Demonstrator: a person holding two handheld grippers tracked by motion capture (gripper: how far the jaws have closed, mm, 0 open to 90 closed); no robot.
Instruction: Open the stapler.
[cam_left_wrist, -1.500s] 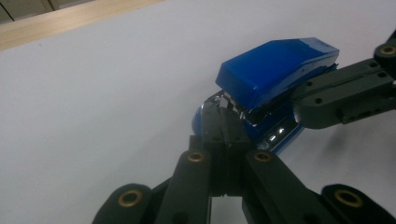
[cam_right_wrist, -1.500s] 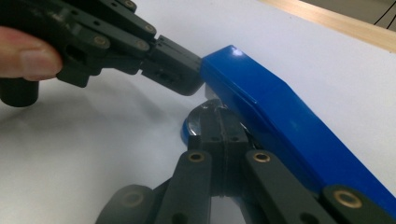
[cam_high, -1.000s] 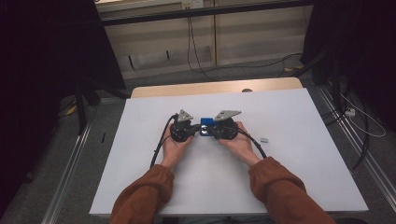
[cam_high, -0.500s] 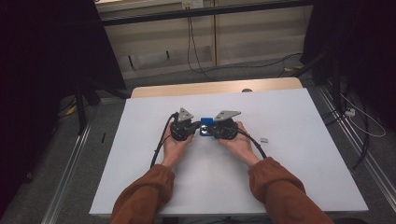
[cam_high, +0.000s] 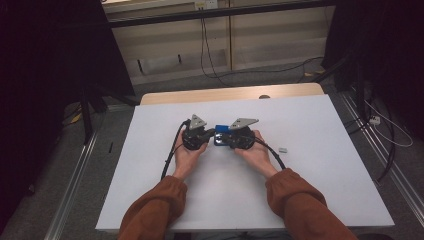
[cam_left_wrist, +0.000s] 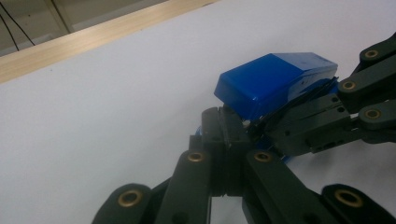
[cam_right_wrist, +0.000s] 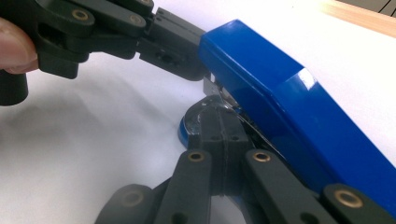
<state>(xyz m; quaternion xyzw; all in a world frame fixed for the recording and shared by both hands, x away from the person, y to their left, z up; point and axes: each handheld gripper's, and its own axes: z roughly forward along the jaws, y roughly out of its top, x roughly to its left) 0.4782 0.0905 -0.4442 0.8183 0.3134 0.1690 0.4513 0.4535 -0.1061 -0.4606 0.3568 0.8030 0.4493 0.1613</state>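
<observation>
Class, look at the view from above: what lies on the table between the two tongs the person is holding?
A blue stapler lies between the left tongs and the right tongs. The high view shows it; both tongs meet it from opposite sides.

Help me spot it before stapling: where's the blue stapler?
In the high view the stapler sits mid-table on the white sheet, between the left tongs and right tongs.

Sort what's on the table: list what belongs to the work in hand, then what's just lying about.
In the job:
- blue stapler, between the two claws
- left claw, shut at the stapler
- right claw, shut at the stapler

Lying about:
- small grey piece on the white table, right of the hands
</observation>
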